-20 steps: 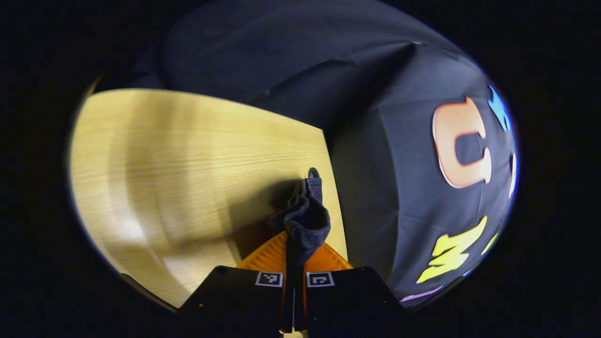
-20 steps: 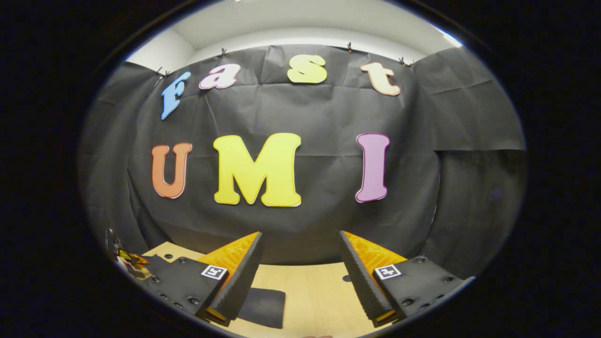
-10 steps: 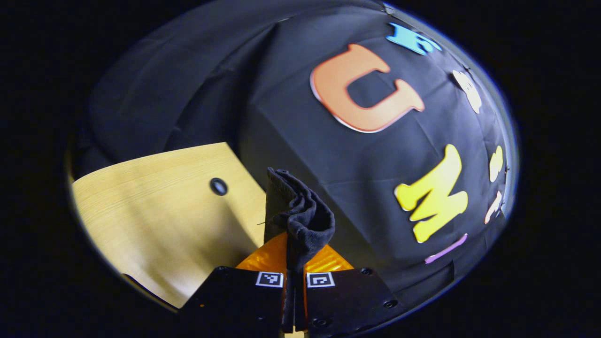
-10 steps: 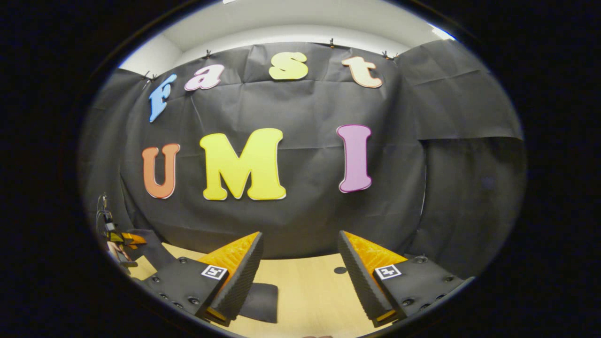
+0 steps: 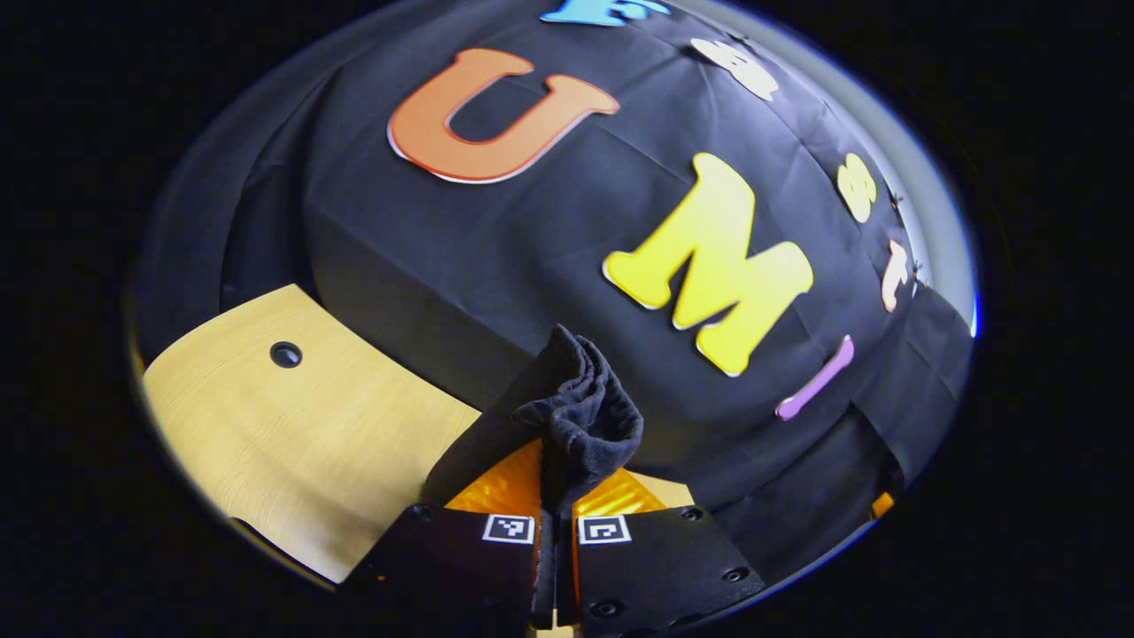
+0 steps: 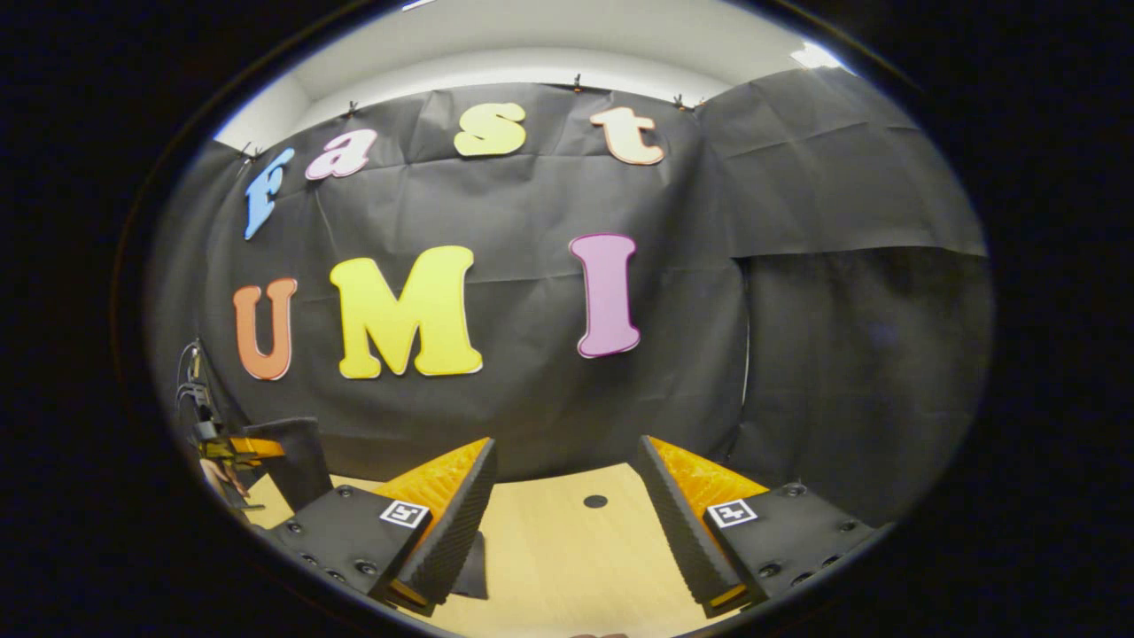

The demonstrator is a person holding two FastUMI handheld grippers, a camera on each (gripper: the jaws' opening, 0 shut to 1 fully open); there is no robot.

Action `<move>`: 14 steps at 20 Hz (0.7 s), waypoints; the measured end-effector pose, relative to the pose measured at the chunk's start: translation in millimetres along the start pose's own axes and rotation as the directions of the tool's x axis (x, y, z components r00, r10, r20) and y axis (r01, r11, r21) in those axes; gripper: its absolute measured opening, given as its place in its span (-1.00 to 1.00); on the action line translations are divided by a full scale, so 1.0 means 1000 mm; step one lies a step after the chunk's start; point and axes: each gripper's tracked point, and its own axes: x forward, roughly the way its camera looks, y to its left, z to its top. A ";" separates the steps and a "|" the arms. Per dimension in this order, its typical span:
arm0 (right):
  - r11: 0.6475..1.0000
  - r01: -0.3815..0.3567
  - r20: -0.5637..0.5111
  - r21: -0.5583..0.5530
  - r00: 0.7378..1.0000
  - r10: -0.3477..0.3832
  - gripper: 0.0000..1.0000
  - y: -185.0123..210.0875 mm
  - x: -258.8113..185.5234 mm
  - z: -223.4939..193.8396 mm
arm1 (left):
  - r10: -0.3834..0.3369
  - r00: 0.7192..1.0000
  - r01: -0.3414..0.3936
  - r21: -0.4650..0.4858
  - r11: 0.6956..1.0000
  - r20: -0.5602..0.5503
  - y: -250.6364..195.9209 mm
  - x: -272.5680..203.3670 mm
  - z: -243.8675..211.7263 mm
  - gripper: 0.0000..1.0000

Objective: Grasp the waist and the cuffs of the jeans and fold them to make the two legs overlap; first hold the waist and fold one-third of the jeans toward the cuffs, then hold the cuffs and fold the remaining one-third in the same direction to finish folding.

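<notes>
Above the wooden table, left claw pinches bunched jeans; right claw spread.

The left gripper has swung round with the bunched jeans clamped in it: a second ago it looked across the broad table toward its far edge, now mostly at the booth wall, with the table's far corner and its round hole at the lower left. In the right gripper view, the right gripper has turned rightward; the hole has slid between its fingers, and the left gripper has risen at the table's left edge, a fold of jeans hanging beside it.
</notes>
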 end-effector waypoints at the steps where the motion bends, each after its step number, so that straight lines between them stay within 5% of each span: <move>1: 1.000 0.008 -0.004 0.007 1.000 -0.008 0.94 -0.004 -0.002 -0.001 | -0.004 1.000 0.005 0.040 0.999 -0.013 -0.010 0.006 -0.011 -0.92; 7: 0.999 0.047 -0.009 -0.005 0.999 -0.047 1.00 -0.020 -0.014 -0.003 | -0.025 0.992 0.063 0.307 0.950 -0.126 -0.068 0.027 -0.093 -0.92; 14: 0.995 0.102 -0.034 0.001 0.994 -0.102 1.00 -0.042 -0.027 -0.011 | 0.009 0.959 0.147 0.526 0.838 -0.282 -0.066 0.066 -0.207 -0.92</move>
